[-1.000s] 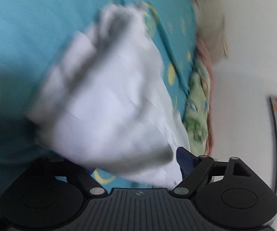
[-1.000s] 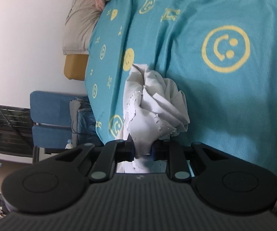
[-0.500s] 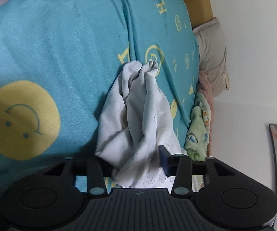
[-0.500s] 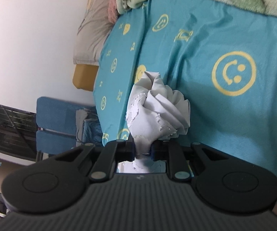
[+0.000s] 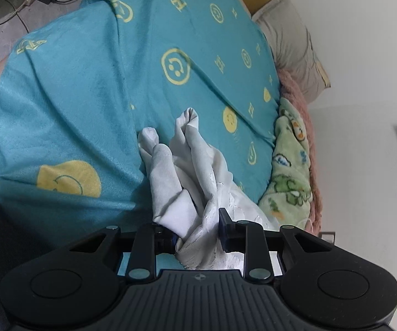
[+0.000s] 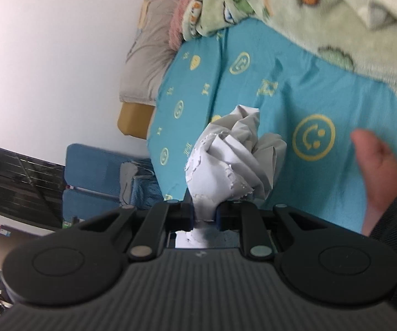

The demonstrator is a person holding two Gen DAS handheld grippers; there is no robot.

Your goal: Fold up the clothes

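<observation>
A white garment [image 5: 187,171] hangs bunched above a teal bed sheet with yellow smiley prints [image 5: 88,88]. My left gripper [image 5: 197,234] is shut on one part of the cloth, which fills the gap between its fingers. In the right wrist view the same white garment [image 6: 234,160] is crumpled in front of my right gripper [image 6: 205,216], which is shut on a bunched edge of it. Both grippers hold it lifted off the teal sheet [image 6: 295,104].
A green cartoon blanket [image 5: 289,171] and a pink one [image 5: 295,93] lie along the wall side. A beige pillow [image 5: 289,38] is at the bed's head. A blue chair [image 6: 93,182] stands beside the bed. A bare hand [image 6: 377,173] is at the right.
Both grippers have lifted and swung with the garment. The left one closed more tightly on the cloth, which now hangs in narrower folds. The right view tilted toward the blankets.
</observation>
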